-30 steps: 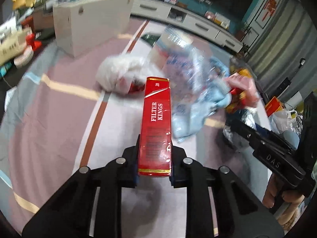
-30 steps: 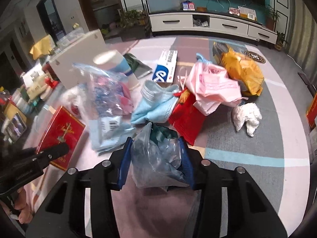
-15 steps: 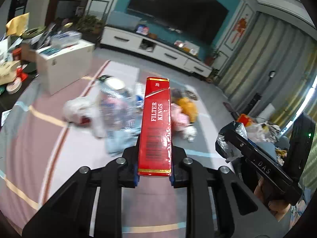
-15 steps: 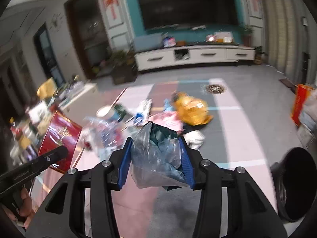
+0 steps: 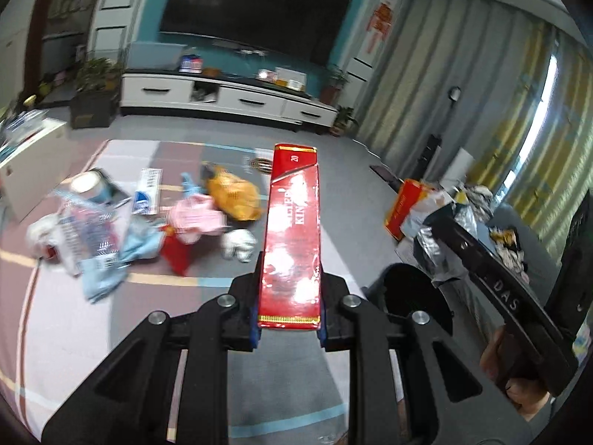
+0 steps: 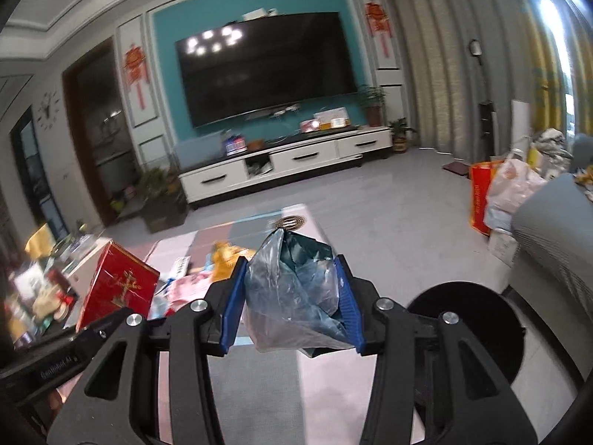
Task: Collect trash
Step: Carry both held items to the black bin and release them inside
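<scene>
Now both jaws, still clamped on red carton (image 5: pixel 291 237) and plastic bag (image 6: pixel 296 296), have swung toward black bin (image 6: pixel 478 330)

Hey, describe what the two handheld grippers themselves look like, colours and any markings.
Both are matte black plastic with angular linkage arms and round silver bolts. The left gripper and right gripper have blue pads inside the fingers. White lettering runs along each body. A bare hand grips one; no cables or sleeves show.

we've got a teal accent wall (image 6: pixel 166 74) behind a big dark wall-mounted TV (image 6: pixel 265 68) | long white low cabinet (image 6: pixel 285 163) under it | grey tiled floor (image 6: pixel 389 200) | pale pleated curtains (image 6: pixel 437 55), daylight at right
</scene>
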{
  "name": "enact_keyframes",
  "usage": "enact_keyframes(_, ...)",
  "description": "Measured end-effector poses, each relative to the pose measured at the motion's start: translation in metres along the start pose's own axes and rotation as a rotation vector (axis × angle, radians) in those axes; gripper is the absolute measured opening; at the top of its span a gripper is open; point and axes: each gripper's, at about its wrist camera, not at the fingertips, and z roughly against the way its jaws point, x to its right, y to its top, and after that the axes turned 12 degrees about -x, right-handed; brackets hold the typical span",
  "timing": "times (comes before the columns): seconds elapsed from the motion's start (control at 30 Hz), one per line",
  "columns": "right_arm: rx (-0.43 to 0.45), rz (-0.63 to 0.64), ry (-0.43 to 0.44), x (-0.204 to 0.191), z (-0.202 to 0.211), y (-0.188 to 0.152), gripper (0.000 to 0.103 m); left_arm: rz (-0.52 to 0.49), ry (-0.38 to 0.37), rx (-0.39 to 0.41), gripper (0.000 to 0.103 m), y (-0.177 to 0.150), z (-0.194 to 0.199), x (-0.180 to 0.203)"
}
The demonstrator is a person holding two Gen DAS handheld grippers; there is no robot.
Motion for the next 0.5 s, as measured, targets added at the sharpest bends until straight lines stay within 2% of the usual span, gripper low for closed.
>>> enact_keyframes(0.37,0.024,-0.288,-0.121,0.114,0.008,-0.015,0.047,-0.181,-0.132,-0.137,0.023,-0.001,-0.076,0.096)
enact_keyframes(0.43,0.014,-0.339,-0.152,0.131,0.010,-0.021,0.047,-0.210,-0.165,-0.170,0.023,-0.003,-0.091,0.112)
enact_keyframes(0.5,0.005,-0.375,-0.198,0.145,0.008,-0.024,0.047,-0.235,-0.228,-0.231,0.023,-0.007,-0.109,0.124)
